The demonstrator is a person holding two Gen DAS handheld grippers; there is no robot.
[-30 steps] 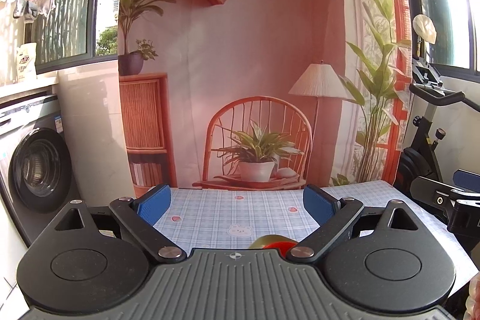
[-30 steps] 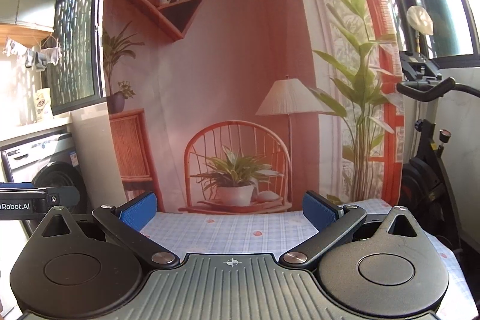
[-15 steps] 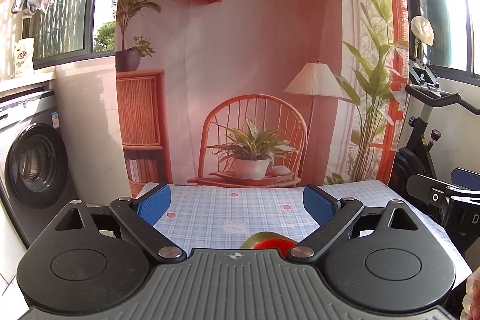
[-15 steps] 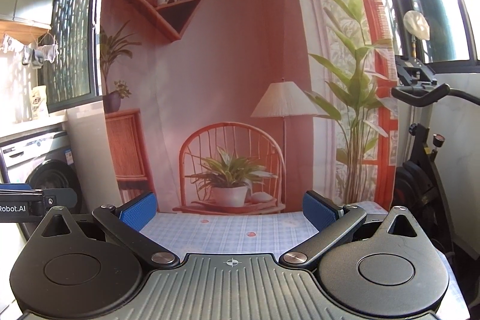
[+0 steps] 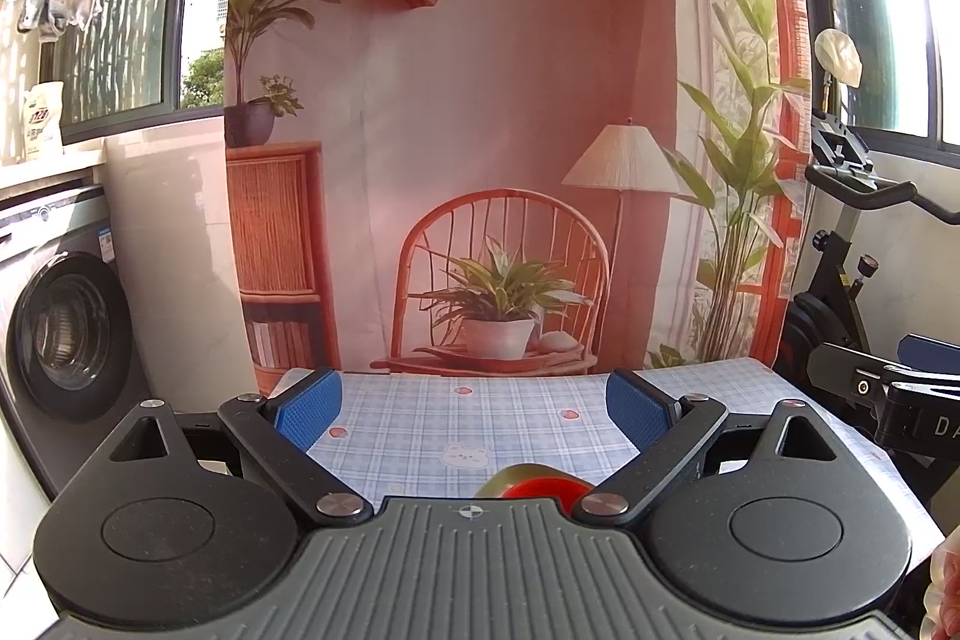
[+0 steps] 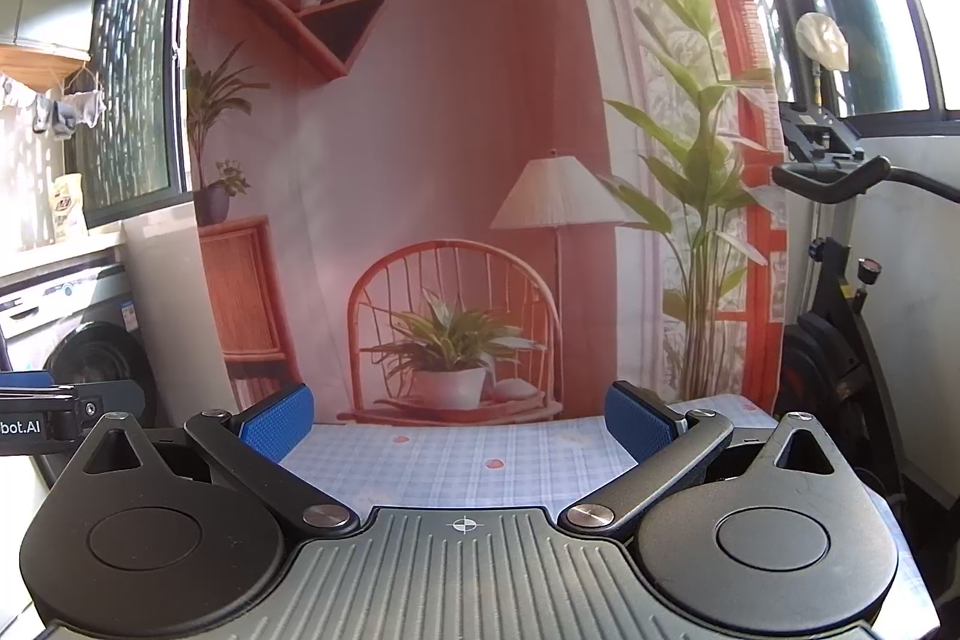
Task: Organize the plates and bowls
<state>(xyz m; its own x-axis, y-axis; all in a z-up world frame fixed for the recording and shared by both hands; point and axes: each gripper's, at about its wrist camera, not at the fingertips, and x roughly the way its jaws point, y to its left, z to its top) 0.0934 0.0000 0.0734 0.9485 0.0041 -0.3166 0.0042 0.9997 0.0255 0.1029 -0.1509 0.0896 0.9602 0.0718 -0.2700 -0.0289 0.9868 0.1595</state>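
My left gripper (image 5: 474,409) is open and empty above a table with a blue checked cloth (image 5: 474,424). Just below its jaws, the rim of a red bowl with a gold edge (image 5: 534,484) shows, mostly hidden by the gripper body. My right gripper (image 6: 459,418) is open and empty, held above the far part of the same cloth (image 6: 468,460). No plates or bowls show in the right wrist view. The right gripper's body shows at the left view's right edge (image 5: 888,394); the left gripper's body shows at the right view's left edge (image 6: 36,412).
A printed backdrop (image 5: 492,160) of a chair, plant and lamp hangs behind the table. A washing machine (image 5: 60,334) stands at the left. An exercise bike (image 6: 840,292) stands at the right, close to the table's edge.
Both views have tilted slightly: the backdrop has shifted a little in the frame and the red bowl's rim shows a bit more under the left gripper. Both grippers stay open.
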